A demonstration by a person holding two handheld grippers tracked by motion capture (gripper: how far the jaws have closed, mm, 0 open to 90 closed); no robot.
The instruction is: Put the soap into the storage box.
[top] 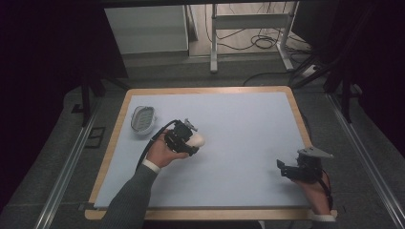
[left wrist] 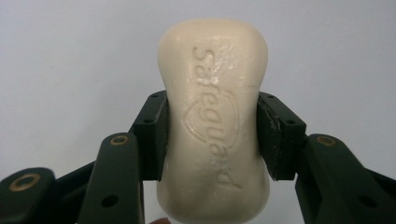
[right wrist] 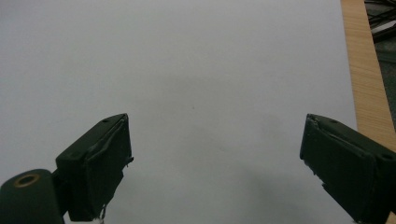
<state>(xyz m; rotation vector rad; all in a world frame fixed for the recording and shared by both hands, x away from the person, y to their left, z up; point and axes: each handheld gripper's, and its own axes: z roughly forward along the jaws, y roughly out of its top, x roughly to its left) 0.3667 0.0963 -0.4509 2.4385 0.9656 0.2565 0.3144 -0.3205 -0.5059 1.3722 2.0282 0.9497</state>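
Dish (top: 143,119): far left, near the table's left rim, oval, pale, with a ribbed or slotted floor; looks like plastic, though too small to be sure. It sits flat on the mat (top: 239,143), a smooth, matt, pale blue-grey sheet that covers the table (top: 111,148) almost to its light wooden border.

Left gripper (top: 193,138): just right of the dish, apart from it, over the mat. A hand (top: 162,152) in a grey sleeve with a white cuff holds it; a black cable loops off its back. Its jaws are clamped on the soap (left wrist: 214,121), one black pad pressed to each long side at the bar's narrowed waist. Soap: cream-white, a rounded, pillow-shaped bar, waxy and faintly pitted, with a brand word and a shield outline pressed into the upper face. The bar's far end juts well past the pads; in the high view it shows as a white knob at the gripper's tip. Whether the bar touches the mat, I cannot tell.

Right gripper (top: 282,168): well to the right of the dish, near the table's right front corner, with a grey three-cornered plate on top. Jaws stand wide apart, with bare mat between them. Pads (right wrist: 100,172) are black and blocky, edges scuffed. Wood border just beside the right one.
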